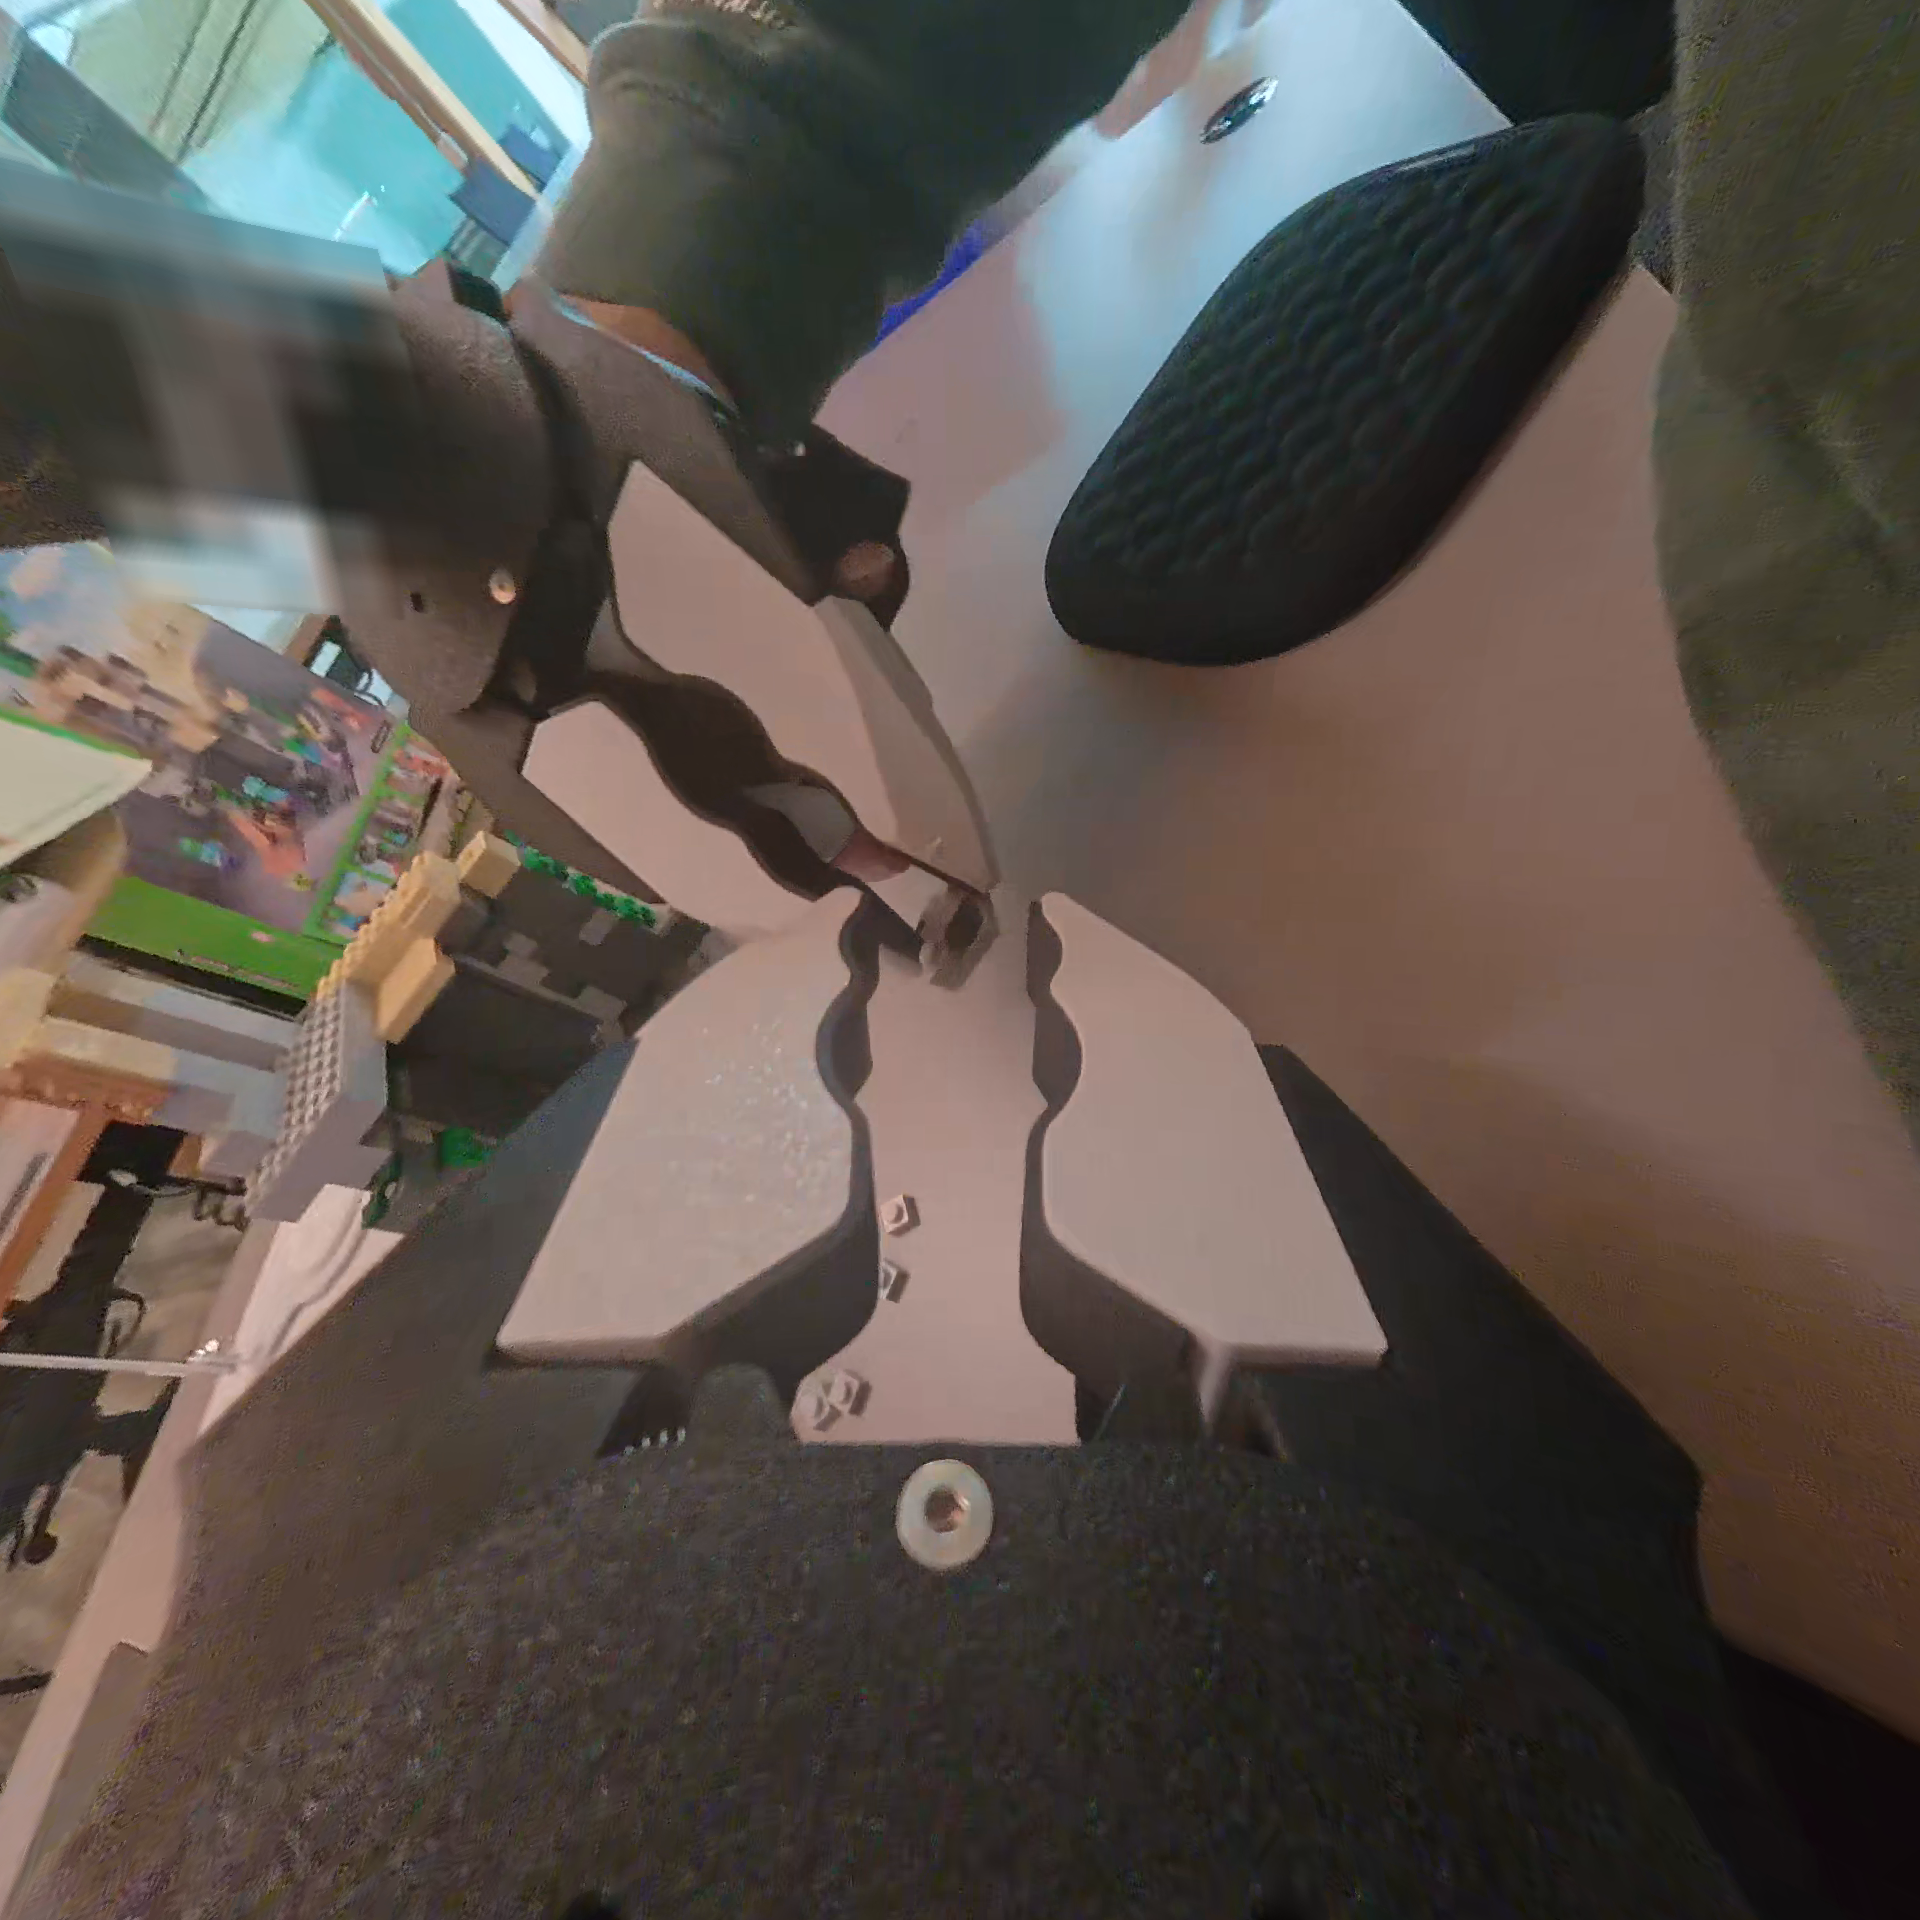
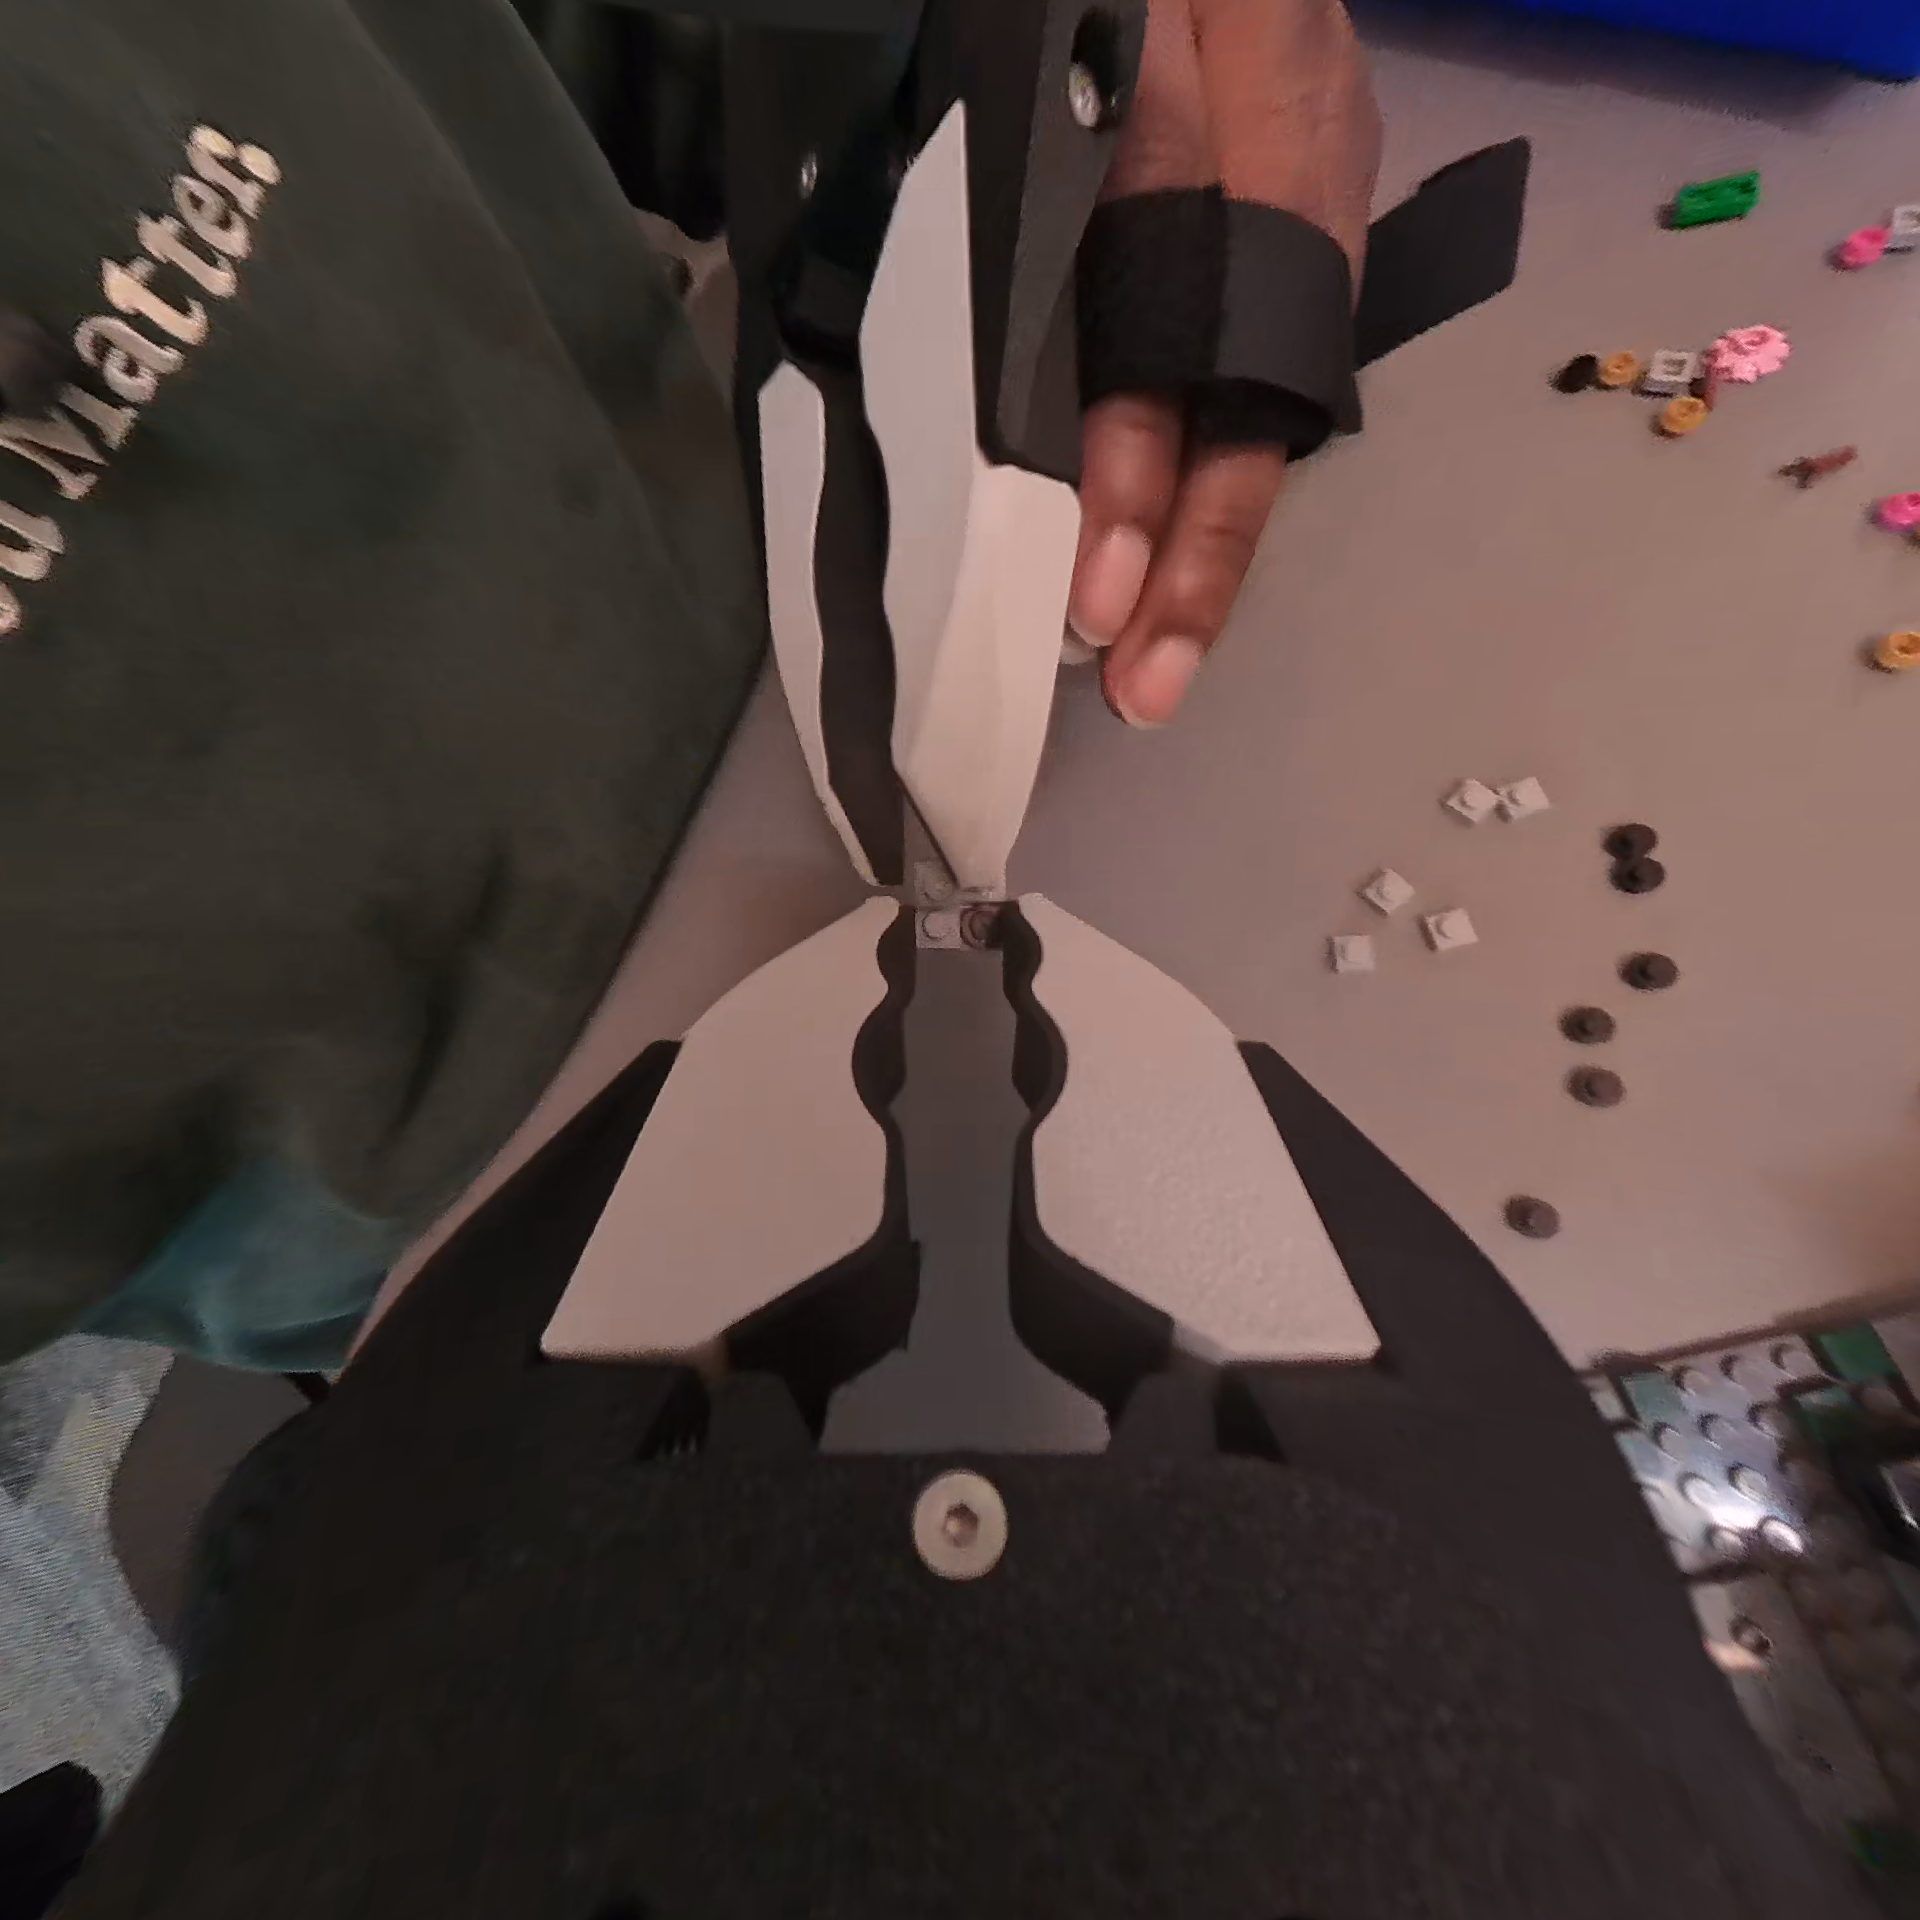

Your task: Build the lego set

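Observation:
My right gripper (image 2: 958, 920) is shut on a small grey plate (image 2: 938, 928) with a black round piece (image 2: 977, 925) on it, held above the grey table (image 2: 1299, 675). My left gripper (image 2: 940, 881) comes in from above and meets it tip to tip. A second small grey bit (image 2: 938, 885) sits at the left gripper's tips. In the left wrist view my left gripper (image 1: 951, 909) has parted jaws on either side of the grey plate (image 1: 961, 935). A gap shows beside its right finger. The right gripper (image 1: 951, 920) reaches in from the upper left.
Loose grey one-stud plates (image 2: 1387, 894), black round pieces (image 2: 1631, 873), pink flowers (image 2: 1751, 353) and a green plate (image 2: 1714, 197) lie on the right. A studded build (image 2: 1714, 1455) stands at lower right. The tan and grey build (image 1: 343, 1039), the set box (image 1: 260, 769) and a black pad (image 1: 1340, 395) are nearby. The tips of both grippers are at nearly the same place.

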`<state>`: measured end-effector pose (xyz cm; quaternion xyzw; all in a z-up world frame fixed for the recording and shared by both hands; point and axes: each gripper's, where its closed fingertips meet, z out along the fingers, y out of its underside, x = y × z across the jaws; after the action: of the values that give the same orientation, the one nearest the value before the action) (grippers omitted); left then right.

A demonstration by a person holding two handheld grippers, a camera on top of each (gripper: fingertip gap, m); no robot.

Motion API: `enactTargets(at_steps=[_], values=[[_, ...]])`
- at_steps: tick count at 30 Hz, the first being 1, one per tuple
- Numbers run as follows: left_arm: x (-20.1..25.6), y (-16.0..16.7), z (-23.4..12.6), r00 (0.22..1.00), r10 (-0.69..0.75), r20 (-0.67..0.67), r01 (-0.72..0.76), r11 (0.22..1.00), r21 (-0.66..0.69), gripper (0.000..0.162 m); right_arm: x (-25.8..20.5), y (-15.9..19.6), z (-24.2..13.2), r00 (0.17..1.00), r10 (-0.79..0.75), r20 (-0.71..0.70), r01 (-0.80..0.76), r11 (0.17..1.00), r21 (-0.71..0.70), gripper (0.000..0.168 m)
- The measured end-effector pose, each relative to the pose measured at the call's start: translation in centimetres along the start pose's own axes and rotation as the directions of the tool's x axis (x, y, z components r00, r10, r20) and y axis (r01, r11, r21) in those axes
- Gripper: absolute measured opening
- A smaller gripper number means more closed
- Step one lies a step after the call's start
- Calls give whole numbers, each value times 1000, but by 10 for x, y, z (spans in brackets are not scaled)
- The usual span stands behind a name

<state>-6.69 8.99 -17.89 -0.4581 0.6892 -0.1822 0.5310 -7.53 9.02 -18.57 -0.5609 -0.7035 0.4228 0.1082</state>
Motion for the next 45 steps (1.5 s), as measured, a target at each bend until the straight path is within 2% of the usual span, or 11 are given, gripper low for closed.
enactTargets(at_steps=[10, 16, 23, 28, 32, 38, 41, 45], values=[[7, -10, -3, 995, 94, 16, -94, 995, 18, 14, -17, -7, 0, 993, 69, 96, -74, 996, 52, 15], [9, -13, -5, 993, 115, 13, -115, 993, 33, 13, -21, -8, 2, 967, 164, 192, -183, 980, 81, 15], [10, -19, -11, 997, 81, 7, -82, 994, 75, 12, -28, -14, 3, 879, 297, 374, -367, 921, 131, 15], [16, -22, -12, 998, 59, -35, -56, 993, 100, 11, -34, -14, 6, 840, 325, 434, -416, 900, 133, 15], [18, -26, -14, 996, -23, -87, 35, 990, 138, 11, -38, -18, 6, 817, 341, 465, -453, 879, 152, 15], [3, -29, -20, 980, -171, -97, 186, 966, 179, 11, -30, -31, -8, 862, 306, 405, -434, 857, 278, 17], [-6, -27, -23, 970, -226, -90, 240, 951, 195, 11, -24, -34, -15, 930, 241, 277, -331, 877, 349, 22], [-14, -23, -26, 963, -259, -77, 270, 941, 206, 11, -24, -30, -13, 988, 135, 75, -153, 923, 353, 28]])
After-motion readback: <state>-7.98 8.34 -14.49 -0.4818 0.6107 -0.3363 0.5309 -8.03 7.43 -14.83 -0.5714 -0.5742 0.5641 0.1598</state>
